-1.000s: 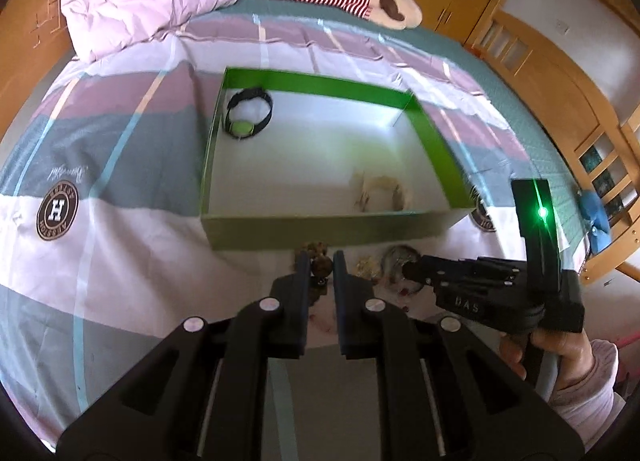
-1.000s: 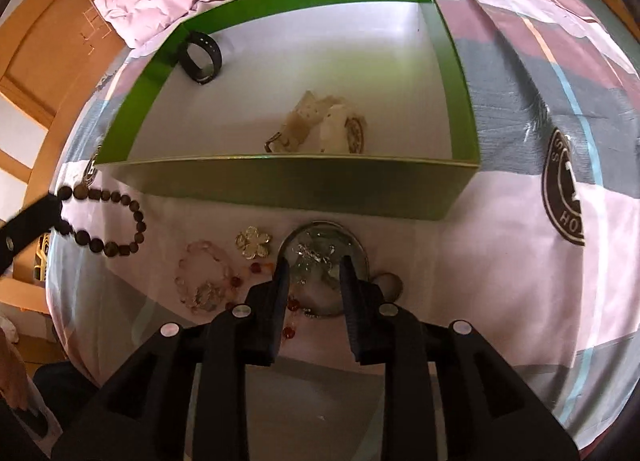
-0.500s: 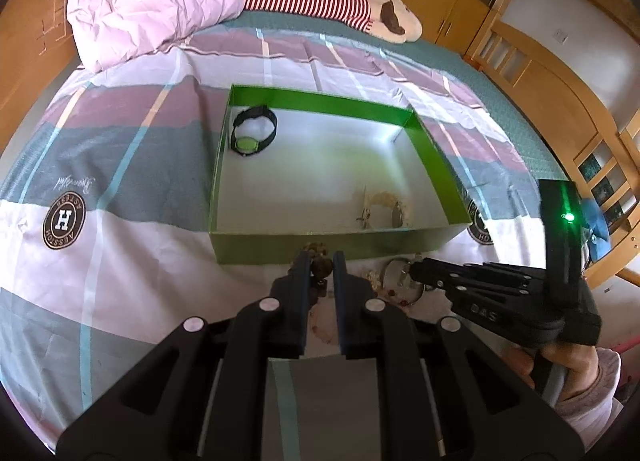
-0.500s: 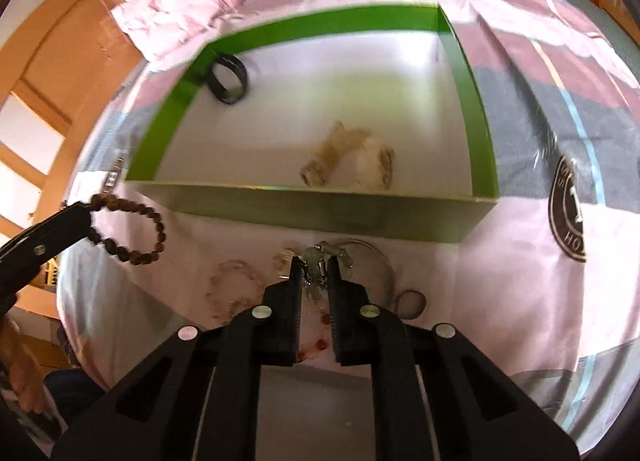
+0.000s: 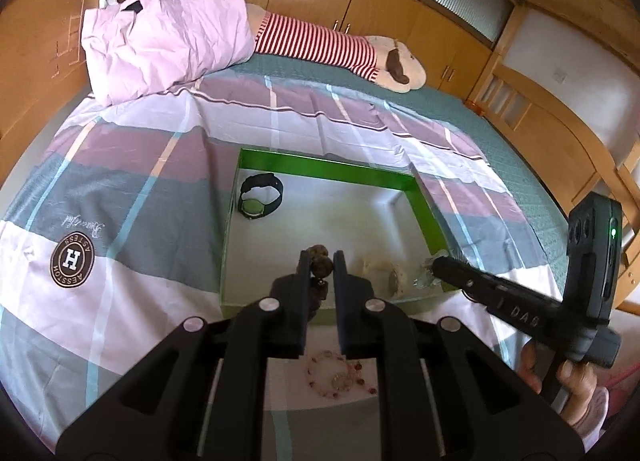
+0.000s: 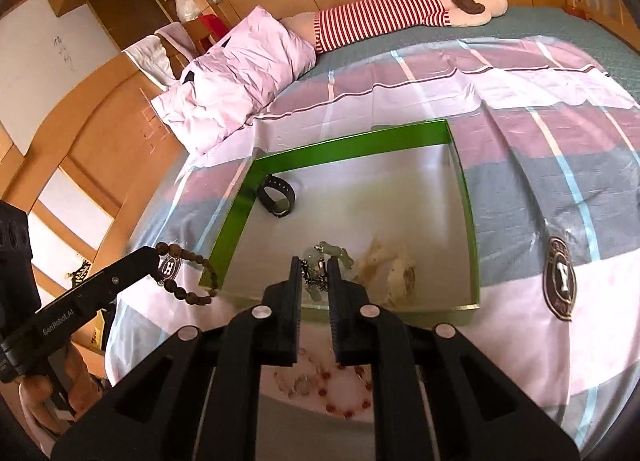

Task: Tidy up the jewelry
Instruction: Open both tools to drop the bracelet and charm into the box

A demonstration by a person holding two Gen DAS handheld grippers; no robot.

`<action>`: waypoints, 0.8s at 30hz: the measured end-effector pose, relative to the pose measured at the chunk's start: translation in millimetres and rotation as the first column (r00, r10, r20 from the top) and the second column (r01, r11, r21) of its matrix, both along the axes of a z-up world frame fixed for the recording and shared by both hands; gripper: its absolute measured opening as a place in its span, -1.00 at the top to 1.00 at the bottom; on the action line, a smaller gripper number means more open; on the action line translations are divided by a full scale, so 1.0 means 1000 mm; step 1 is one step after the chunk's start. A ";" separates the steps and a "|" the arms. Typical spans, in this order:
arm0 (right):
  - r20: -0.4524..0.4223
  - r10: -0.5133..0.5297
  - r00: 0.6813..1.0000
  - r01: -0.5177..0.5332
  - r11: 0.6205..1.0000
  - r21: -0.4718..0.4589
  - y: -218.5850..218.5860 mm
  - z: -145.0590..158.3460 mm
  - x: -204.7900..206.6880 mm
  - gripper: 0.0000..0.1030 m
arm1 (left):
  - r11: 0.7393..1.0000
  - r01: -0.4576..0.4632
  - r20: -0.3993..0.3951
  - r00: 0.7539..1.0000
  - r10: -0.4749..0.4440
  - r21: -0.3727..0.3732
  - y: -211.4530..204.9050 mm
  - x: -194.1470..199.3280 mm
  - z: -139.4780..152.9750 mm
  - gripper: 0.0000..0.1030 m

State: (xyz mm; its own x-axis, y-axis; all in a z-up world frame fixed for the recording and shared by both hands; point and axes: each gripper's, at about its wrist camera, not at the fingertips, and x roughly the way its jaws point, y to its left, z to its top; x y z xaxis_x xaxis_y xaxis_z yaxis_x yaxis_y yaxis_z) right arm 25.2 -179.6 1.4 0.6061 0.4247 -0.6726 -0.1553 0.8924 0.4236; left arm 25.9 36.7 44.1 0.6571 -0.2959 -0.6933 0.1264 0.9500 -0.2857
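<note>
My left gripper (image 5: 320,261) is shut on a brown bead bracelet (image 5: 322,268), held in the air over the near part of the green box (image 5: 320,165). In the right wrist view the beads (image 6: 188,281) hang in a loop from that gripper (image 6: 157,257), just left of the box's wall (image 6: 228,229). My right gripper (image 6: 315,267) is shut on a silvery bracelet with pale green charms (image 6: 320,261), above the box's near wall. Inside the box lie a black watch (image 5: 260,197) and a cream watch (image 5: 390,275).
A pink and red bead bracelet (image 5: 336,375) lies on the striped bedsheet in front of the box. A pink pillow (image 5: 168,37) and a striped plush toy (image 5: 340,45) lie at the bed's far end. A wooden bed frame (image 5: 560,149) runs along the right.
The right gripper closed on the silvery bracelet and lifted it off the sheet. Both grippers rose with their bracelets and now hang over the box's near side.
</note>
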 end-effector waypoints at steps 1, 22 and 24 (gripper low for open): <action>-0.004 -0.001 1.000 0.001 1.000 -0.004 0.005 -0.001 0.006 0.76 | 1.000 -0.004 -0.008 1.000 0.004 -0.004 -0.001 0.004 -0.002 0.79; -0.150 0.094 0.984 -0.116 0.983 -0.144 0.038 -0.035 -0.017 0.42 | 0.993 -0.001 -0.217 0.976 0.026 0.118 -0.008 -0.032 -0.069 0.21; -0.237 0.100 0.966 -0.148 0.970 -0.195 0.039 -0.052 -0.027 0.42 | 0.986 0.021 -0.278 0.960 0.026 0.164 -0.011 -0.040 -0.091 0.21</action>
